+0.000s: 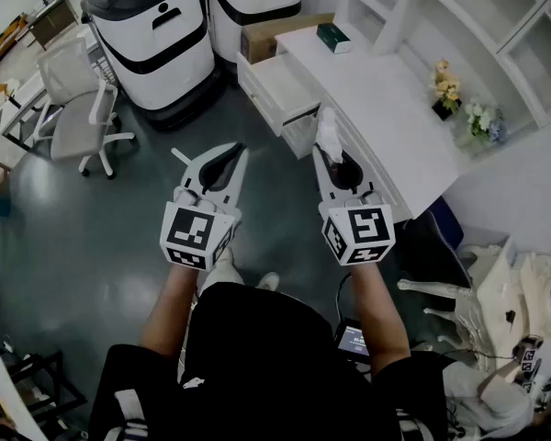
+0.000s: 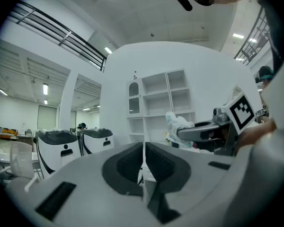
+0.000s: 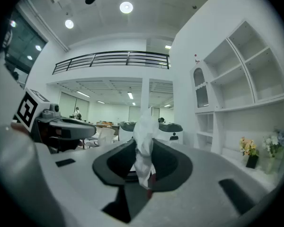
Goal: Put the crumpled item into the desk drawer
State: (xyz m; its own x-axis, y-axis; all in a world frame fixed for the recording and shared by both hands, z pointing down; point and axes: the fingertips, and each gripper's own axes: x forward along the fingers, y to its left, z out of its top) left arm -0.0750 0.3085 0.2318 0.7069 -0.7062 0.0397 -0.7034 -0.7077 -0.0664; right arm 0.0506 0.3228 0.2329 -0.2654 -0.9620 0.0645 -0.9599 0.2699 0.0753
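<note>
The crumpled white tissue [image 1: 329, 130] sticks up from the tips of my right gripper [image 1: 328, 152], whose jaws are shut on it. In the right gripper view the tissue [image 3: 143, 143] hangs pinched between the dark pads. The white desk [image 1: 386, 118] runs along the right, and its open drawer [image 1: 277, 85] juts out ahead of the gripper, apart from it. Beside it on the left, my left gripper [image 1: 231, 157] is held over the dark floor, shut with nothing in it. The left gripper view shows its pads [image 2: 132, 162] closed together, with the right gripper and the tissue [image 2: 177, 123] off to the right.
Two white-and-black machines [image 1: 156, 35] stand at the back, an office chair [image 1: 73, 104] at the left. A cardboard box [image 1: 271, 35] sits by the desk's far end, a green box [image 1: 334, 37] and flowers [image 1: 445, 85] on the desk. White shelves [image 1: 496, 26] rise behind.
</note>
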